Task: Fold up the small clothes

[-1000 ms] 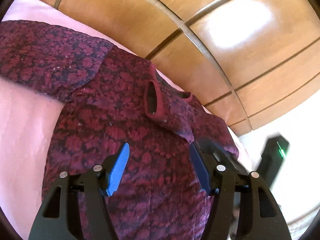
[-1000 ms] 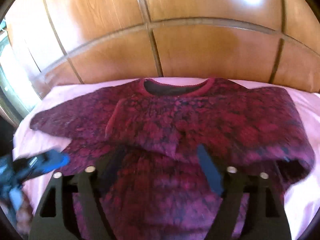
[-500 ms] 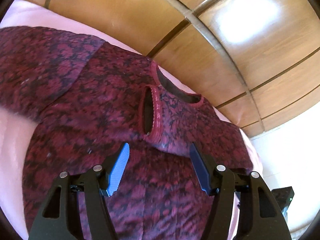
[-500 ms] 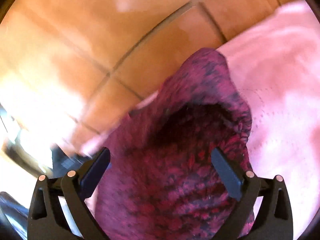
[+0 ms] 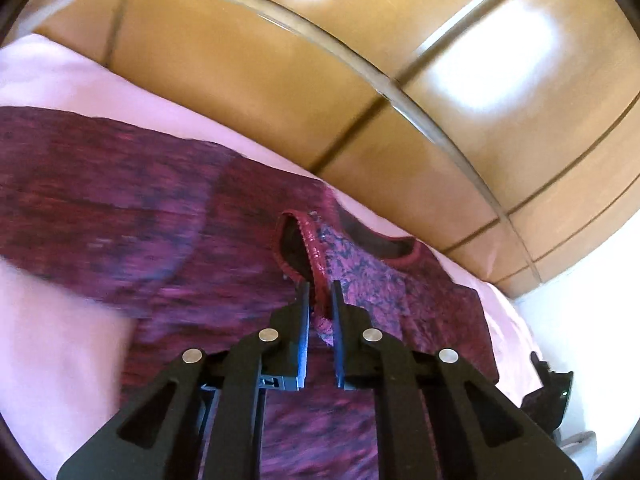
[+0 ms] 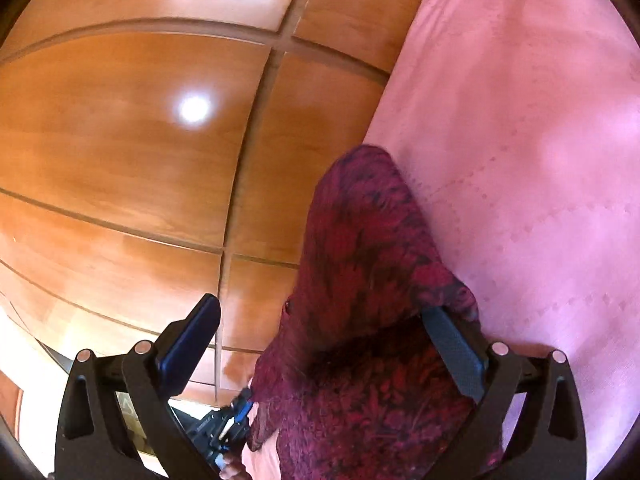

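Maroon sweater lies mid-frame on the pink bedcover; my left gripper has just pinched its folded cuff thinly, so it may slip, while my right gripper gapes over the other sleeve.

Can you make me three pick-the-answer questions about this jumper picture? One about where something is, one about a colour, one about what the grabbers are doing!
1. What does the sweater lie on?
A. a pink bedsheet
B. a wooden floor
C. a glass table

2. What colour is the trim on the folded-in sleeve's cuff?
A. yellow
B. red
C. white

3. How does the left gripper stand?
A. wide open above the sheet
B. shut on the cuff
C. holding a hanger

Answers:
1. A, the pink bedsheet shows all around the knit.
2. B, a red ribbed edge rings the cuff opening.
3. B, its jaws have just closed and pinch the cuff edge, while the right gripper is wide open at the other sleeve.
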`<state>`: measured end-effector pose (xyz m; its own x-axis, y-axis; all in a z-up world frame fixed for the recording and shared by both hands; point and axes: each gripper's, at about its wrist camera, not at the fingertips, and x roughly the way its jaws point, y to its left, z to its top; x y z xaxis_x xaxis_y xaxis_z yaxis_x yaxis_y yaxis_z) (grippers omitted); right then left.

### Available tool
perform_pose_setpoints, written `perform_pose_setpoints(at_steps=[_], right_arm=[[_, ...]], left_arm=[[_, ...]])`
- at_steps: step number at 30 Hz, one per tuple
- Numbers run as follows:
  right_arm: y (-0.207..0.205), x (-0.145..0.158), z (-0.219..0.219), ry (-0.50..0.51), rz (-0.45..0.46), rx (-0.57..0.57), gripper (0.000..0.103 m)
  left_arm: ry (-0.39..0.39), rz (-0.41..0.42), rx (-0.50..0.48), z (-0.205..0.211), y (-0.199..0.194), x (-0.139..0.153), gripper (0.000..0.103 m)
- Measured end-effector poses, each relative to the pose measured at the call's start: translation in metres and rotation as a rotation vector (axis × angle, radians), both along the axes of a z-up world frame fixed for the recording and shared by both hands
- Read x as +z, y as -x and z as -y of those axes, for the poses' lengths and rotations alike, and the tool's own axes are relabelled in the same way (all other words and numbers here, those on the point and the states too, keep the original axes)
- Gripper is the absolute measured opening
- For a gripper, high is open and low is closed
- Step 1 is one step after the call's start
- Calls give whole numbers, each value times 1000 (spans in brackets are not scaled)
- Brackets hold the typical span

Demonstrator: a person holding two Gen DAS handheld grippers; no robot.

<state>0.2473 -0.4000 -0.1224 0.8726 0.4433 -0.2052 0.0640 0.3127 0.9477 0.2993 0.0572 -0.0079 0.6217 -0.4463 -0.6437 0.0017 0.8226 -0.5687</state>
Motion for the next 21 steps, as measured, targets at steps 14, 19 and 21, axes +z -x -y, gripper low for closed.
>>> perform_pose_setpoints(at_steps=[14, 19, 21], right_arm=[[28, 44, -29, 348, -45, 190, 101], [6, 73, -69, 619, -37, 184, 101], [-13, 68, -87, 745, -92, 174, 101]], left_arm=[[-131, -37, 2, 6, 9, -28, 9], [-161, -2, -9, 7, 4, -15, 9], [-197, -15, 6, 4, 3, -15, 9]])
